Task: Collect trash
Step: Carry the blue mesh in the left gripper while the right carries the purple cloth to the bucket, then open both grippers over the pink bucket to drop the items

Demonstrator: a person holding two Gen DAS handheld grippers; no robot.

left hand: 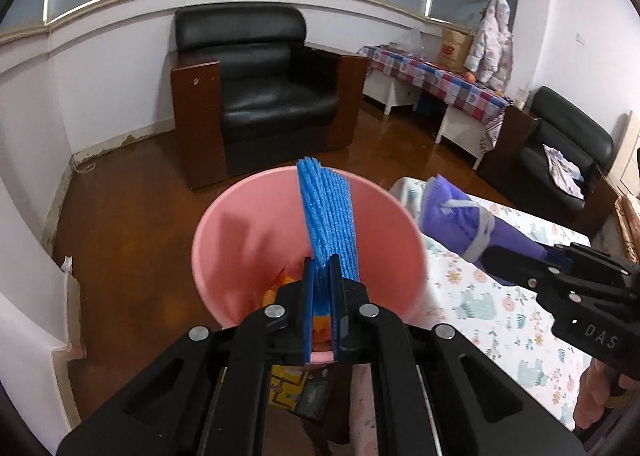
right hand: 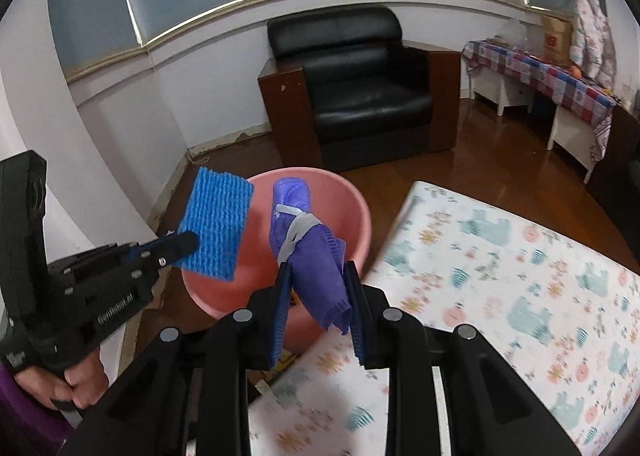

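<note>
A pink bin (left hand: 248,224) stands on the wood floor beside the bed; orange scraps (left hand: 280,284) lie inside it. My left gripper (left hand: 323,268) is shut on a blue foam net sleeve (left hand: 330,212) and holds it upright over the bin's mouth. The left gripper (right hand: 188,244), sleeve (right hand: 216,222) and bin (right hand: 352,212) also show in the right wrist view. My right gripper (right hand: 318,276) is shut on a purple face mask (right hand: 316,268) with grey straps, held over the bin's right rim. The mask (left hand: 456,216) also shows in the left wrist view.
A bed with an animal-print sheet (right hand: 500,276) lies to the right of the bin. A black armchair (left hand: 256,96) stands against the far wall. A table with a checked cloth (left hand: 436,80) and a second dark chair (left hand: 560,144) stand at the right.
</note>
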